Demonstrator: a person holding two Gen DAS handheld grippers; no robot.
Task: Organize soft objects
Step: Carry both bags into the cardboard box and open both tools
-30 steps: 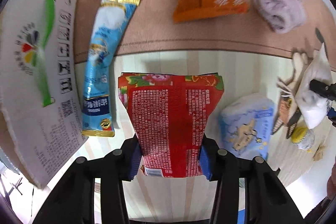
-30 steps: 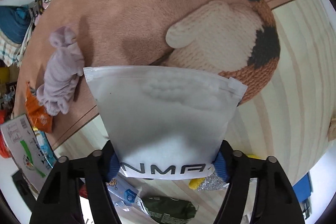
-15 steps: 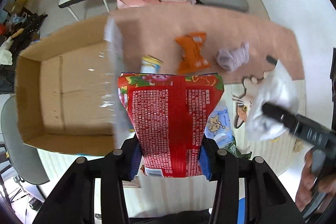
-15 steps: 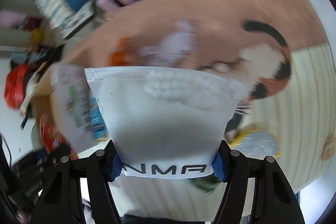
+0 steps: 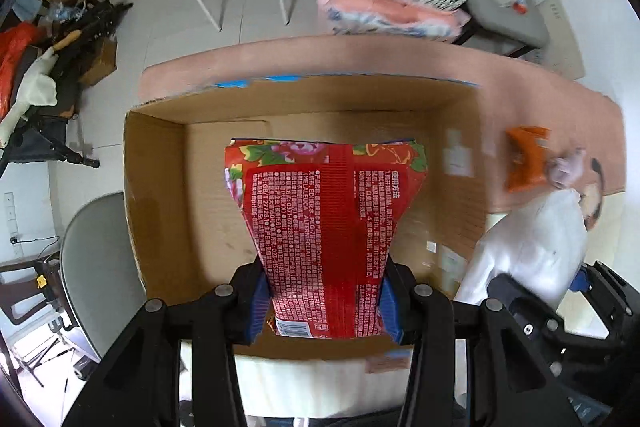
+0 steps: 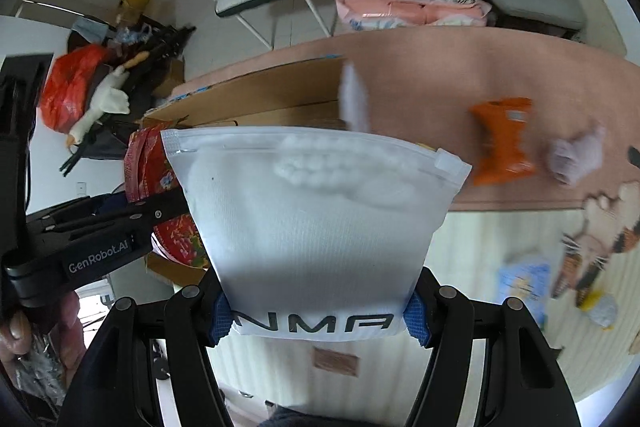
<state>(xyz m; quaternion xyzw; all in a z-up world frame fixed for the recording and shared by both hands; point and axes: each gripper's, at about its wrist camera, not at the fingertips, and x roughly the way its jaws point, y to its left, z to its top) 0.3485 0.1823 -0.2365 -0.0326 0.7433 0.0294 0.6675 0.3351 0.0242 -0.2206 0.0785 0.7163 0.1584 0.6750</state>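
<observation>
My left gripper (image 5: 324, 311) is shut on a red flowered packet (image 5: 326, 223) and holds it over the open cardboard box (image 5: 156, 195). My right gripper (image 6: 318, 319) is shut on a white frosted zip pouch (image 6: 316, 223) with a white knit item inside; it hangs just right of the box. The pouch also shows at the right of the left wrist view (image 5: 532, 247). The red packet (image 6: 148, 163) and the left gripper's body show at the left of the right wrist view.
An orange snack bag (image 6: 504, 141) and a lilac sock (image 6: 574, 155) lie on the pink rug (image 6: 440, 67). A blue tissue pack (image 6: 520, 279) and a cat-shaped mat (image 6: 600, 239) lie on the wood floor. Chairs with bags and clothes stand behind.
Both grippers rose from the floor and swung left with their loads. The red packet is now over the box, and the pouch is beside the box's right wall.
</observation>
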